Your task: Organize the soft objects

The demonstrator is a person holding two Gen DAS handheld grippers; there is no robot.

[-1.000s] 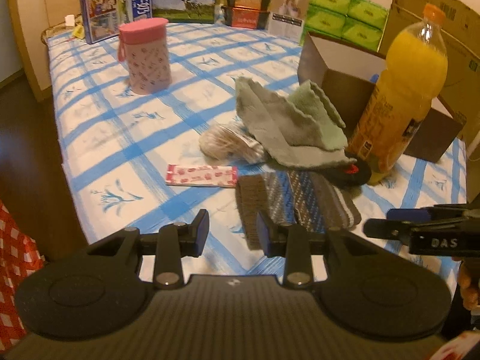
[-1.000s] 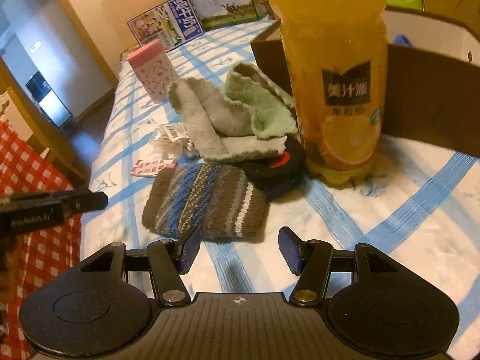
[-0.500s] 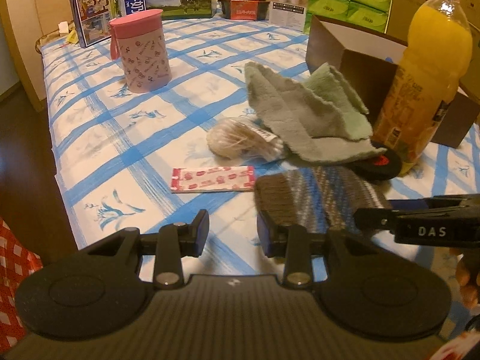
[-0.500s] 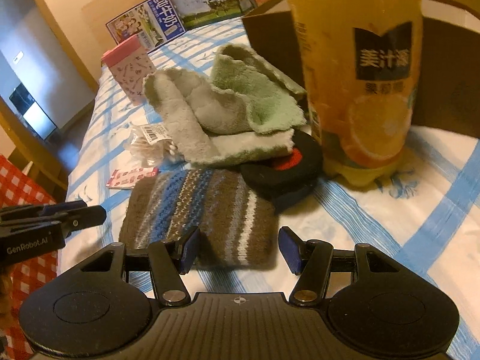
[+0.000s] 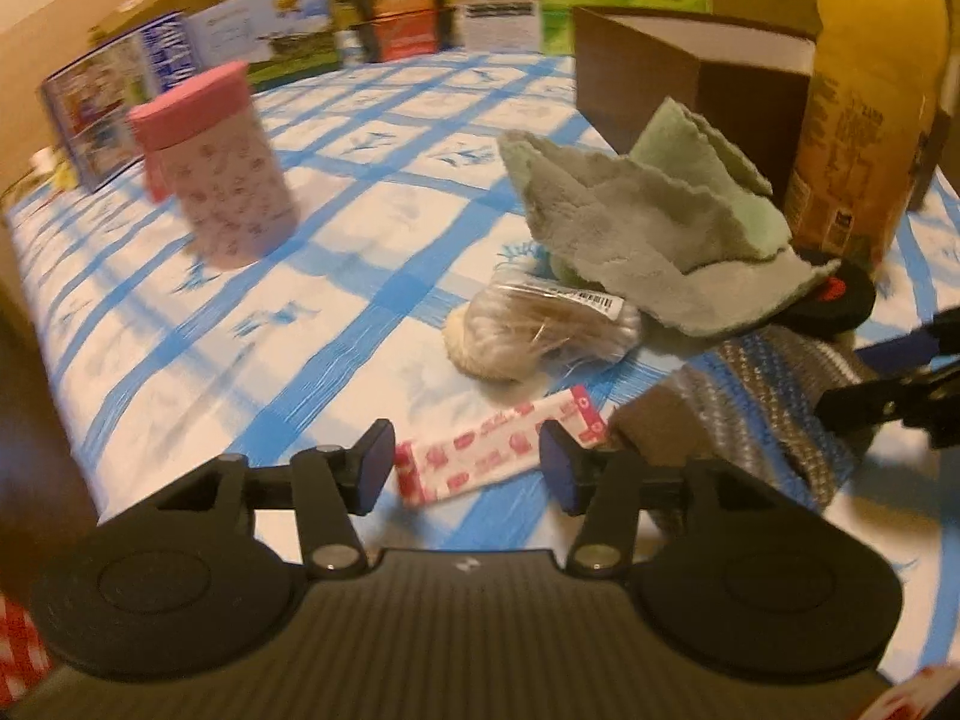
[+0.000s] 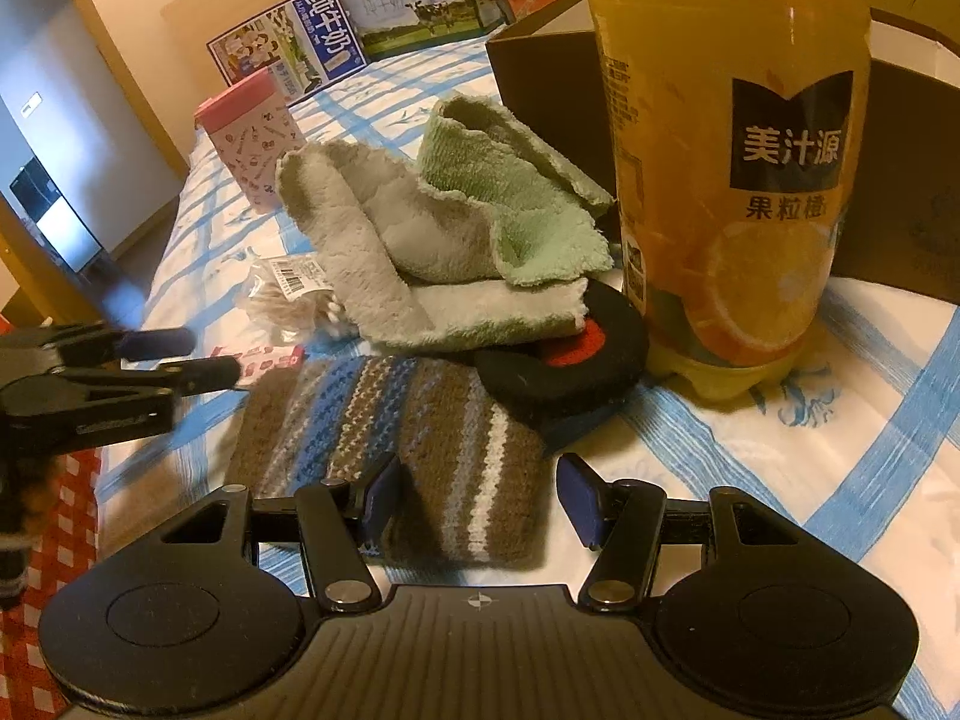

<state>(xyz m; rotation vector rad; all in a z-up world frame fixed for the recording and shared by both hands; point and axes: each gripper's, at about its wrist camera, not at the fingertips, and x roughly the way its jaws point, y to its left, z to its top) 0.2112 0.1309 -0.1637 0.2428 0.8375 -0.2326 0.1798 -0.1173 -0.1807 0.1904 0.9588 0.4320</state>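
Note:
A brown, blue and white striped knit piece [image 6: 396,414] lies flat on the blue-checked bed sheet [image 6: 840,456]. My right gripper [image 6: 474,498] is open, its fingers straddling the knit's near edge. A crumpled grey-green towel [image 6: 444,240] lies behind it, over a black and red pad [image 6: 570,354]. My left gripper [image 5: 465,462] is open and low over a pink patterned packet [image 5: 492,456], with the knit piece [image 5: 744,414] to its right. The towel [image 5: 648,228] lies beyond.
A tall orange juice bottle [image 6: 732,156] stands right of the towel, with an open brown cardboard box [image 5: 690,78] behind it. A clear bag of cotton swabs [image 5: 540,330] lies by the towel. A pink canister [image 5: 222,162] stands at left. Boxes line the far edge.
Both grippers have moved forward and lower. The left has opened wider and come over the pink packet. The right has reached the knit piece's near edge.

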